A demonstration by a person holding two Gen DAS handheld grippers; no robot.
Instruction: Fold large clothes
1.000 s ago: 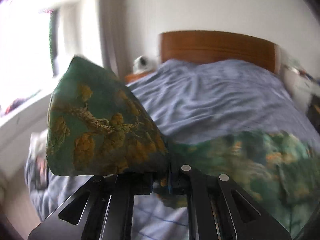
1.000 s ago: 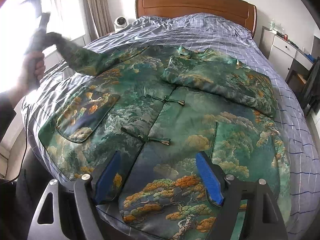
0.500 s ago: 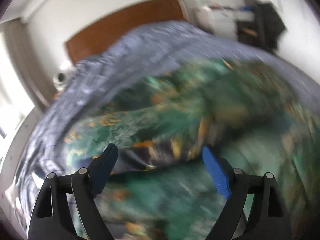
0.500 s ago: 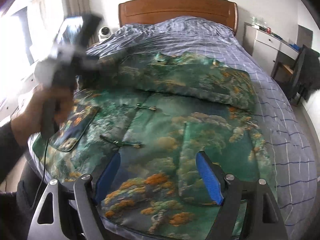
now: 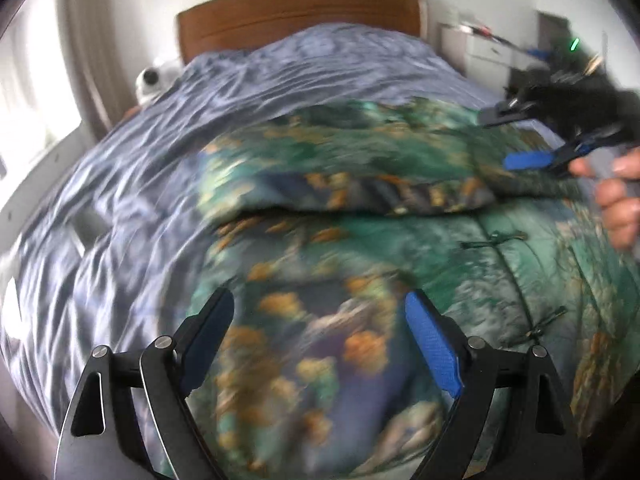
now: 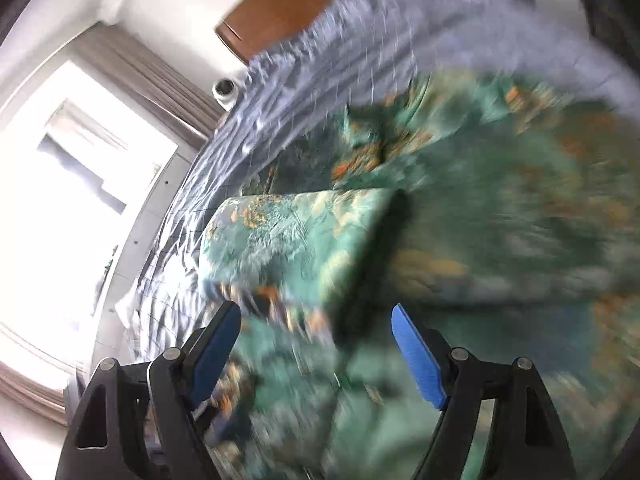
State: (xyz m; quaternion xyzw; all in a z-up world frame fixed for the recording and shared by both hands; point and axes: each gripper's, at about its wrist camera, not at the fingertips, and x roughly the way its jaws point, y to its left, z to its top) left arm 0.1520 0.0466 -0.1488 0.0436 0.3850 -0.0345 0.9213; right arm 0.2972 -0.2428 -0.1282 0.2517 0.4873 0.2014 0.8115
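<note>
A large green jacket (image 5: 360, 248) with orange tree patterns lies spread on the bed, front up, frog buttons (image 5: 496, 238) down its middle. Its left sleeve (image 5: 384, 188) is folded across the chest, also seen as the sleeve (image 6: 288, 236) in the right wrist view. My left gripper (image 5: 320, 344) hovers open over the jacket's lower left part, nothing between its blue pads. My right gripper (image 6: 316, 344) is open above the folded sleeve's cuff end; from the left wrist view the right gripper (image 5: 516, 140) hangs over the jacket's upper right, held by a hand (image 5: 616, 200). Both views are blurred.
The bed has a blue checked cover (image 5: 132, 184) and a wooden headboard (image 5: 300, 12). A small white device (image 5: 150, 80) sits at the bed's far left corner. A bright window (image 6: 68, 200) and curtain lie to the left, a white cabinet (image 5: 480, 52) to the right.
My left gripper let go of the sleeve it held up; the sleeve now lies folded across the chest. Both grippers have swung over the jacket, the right one rolling and turning left.
</note>
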